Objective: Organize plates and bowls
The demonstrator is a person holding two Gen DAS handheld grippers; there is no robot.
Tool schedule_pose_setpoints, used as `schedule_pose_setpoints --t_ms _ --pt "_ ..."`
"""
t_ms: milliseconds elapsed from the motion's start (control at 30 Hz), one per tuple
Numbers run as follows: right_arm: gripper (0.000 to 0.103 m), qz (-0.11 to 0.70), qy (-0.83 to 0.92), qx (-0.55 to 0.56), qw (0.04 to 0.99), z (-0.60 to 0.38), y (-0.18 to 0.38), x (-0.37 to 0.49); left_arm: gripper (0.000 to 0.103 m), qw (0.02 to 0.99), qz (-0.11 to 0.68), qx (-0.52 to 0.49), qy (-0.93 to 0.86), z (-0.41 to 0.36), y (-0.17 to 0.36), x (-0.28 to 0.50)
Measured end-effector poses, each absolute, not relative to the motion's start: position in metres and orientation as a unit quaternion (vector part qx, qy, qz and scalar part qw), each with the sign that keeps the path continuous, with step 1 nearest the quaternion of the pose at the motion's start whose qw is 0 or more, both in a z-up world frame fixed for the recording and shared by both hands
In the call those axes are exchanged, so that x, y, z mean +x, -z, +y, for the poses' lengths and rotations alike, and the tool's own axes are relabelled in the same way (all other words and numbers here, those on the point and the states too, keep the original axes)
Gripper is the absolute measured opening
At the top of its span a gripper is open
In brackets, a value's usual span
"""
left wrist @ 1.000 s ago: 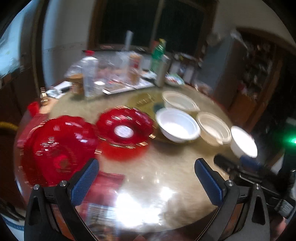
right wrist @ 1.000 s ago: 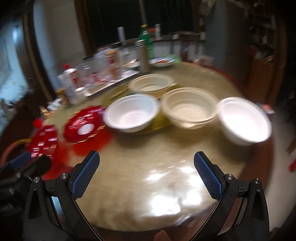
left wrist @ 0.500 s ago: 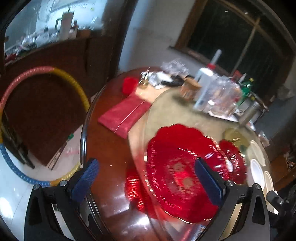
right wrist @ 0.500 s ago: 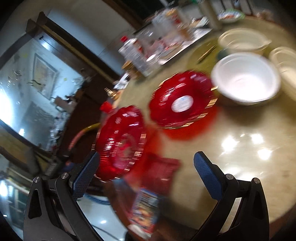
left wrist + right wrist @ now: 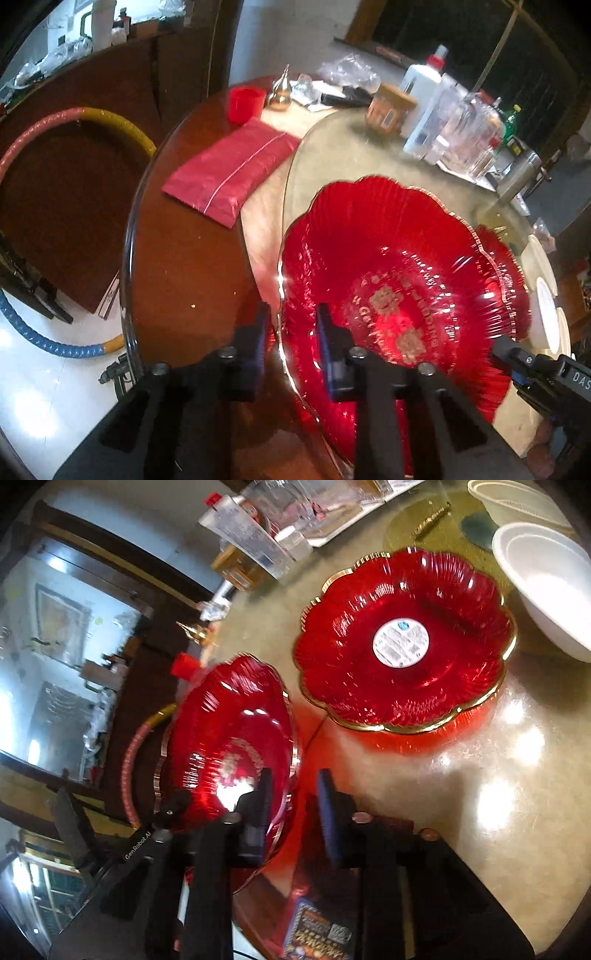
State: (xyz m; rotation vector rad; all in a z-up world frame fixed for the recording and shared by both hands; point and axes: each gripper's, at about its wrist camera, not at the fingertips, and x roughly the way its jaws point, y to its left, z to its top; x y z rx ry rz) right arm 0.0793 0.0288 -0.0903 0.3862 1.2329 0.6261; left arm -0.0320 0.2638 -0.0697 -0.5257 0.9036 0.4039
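Left gripper (image 5: 291,330) angled steeply down at surface (image 5: 498,775) edge, jaws just closing, fingers (image 5: 327,328) pinching rim of large red plate (image 5: 399,306). Right gripper (image 5: 293,806) likewise pitched down, jaws just closing on same plate's opposite rim. Second red plate (image 5: 406,642) lies further in, beside white bowl (image 5: 550,587).
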Motion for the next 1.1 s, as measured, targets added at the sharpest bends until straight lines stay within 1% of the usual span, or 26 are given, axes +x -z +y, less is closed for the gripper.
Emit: schedule_pose_setpoints --t_ms 33,67,100,133,200,400,500,633,667,733,767,800,833,867,967,1100 --pt "0.017 0.568 -0.286 0.177 0.751 0.029 0.093 0.08 0.014 0.85 0.424 -0.251 -0.188 0.264 0.069 -0.033" --pt "0.014 0.568 -0.291 0.181 0.748 0.03 0.096 0.08 0.013 0.851 0.422 -0.25 -0.185 0.263 0.068 -0.033" --pt "0.011 0.565 -0.293 0.178 0.751 0.03 0.095 0.079 0.012 0.853 0.42 -0.249 -0.184 0.261 0.066 -0.034" --pt "0.01 0.56 -0.288 0.165 0.759 0.033 0.092 0.078 0.011 0.855 0.419 -0.245 -0.184 0.26 0.063 -0.034" --pt "0.01 0.552 -0.283 0.147 0.771 0.04 0.089 0.076 0.011 0.859 0.41 -0.241 -0.189 0.261 0.058 -0.036" --pt "0.01 0.538 -0.301 0.152 0.773 0.045 0.078 0.08 0.012 0.869 0.392 -0.229 -0.198 0.265 0.044 -0.039" --pt "0.01 0.54 -0.306 0.151 0.769 0.051 0.077 0.083 0.012 0.865 0.398 -0.228 -0.202 0.269 0.05 -0.036" --pt "0.011 0.557 -0.304 0.15 0.758 0.053 0.09 0.086 0.014 0.854 0.417 -0.231 -0.209 0.271 0.065 -0.032" --pt "0.013 0.56 -0.306 0.152 0.755 0.052 0.092 0.085 0.016 0.851 0.421 -0.23 -0.211 0.271 0.067 -0.031" --pt "0.015 0.565 -0.31 0.17 0.746 0.051 0.095 0.088 0.035 0.849 0.425 -0.234 -0.21 0.272 0.069 -0.03" --pt "0.022 0.565 -0.313 0.178 0.743 0.049 0.094 0.089 0.066 0.848 0.425 -0.236 -0.212 0.273 0.068 -0.03" --pt "0.031 0.564 -0.318 0.185 0.739 0.048 0.093 0.089 0.088 0.849 0.422 -0.237 -0.215 0.274 0.066 -0.031" --pt "0.06 0.562 -0.322 0.191 0.738 0.046 0.092 0.088 0.088 0.853 0.409 -0.238 -0.219 0.275 0.062 -0.035" --pt "0.079 0.558 -0.326 0.199 0.737 0.041 0.09 0.088 0.088 0.857 0.399 -0.236 -0.225 0.277 0.058 -0.038" --pt "0.079 0.543 -0.332 0.229 0.737 0.02 0.081 0.086 0.088 0.859 0.379 -0.237 -0.249 0.284 0.044 -0.047" --pt "0.079 0.516 -0.32 0.282 0.743 -0.026 0.074 0.083 0.088 0.88 0.317 -0.249 -0.251 0.284 0.004 -0.057"
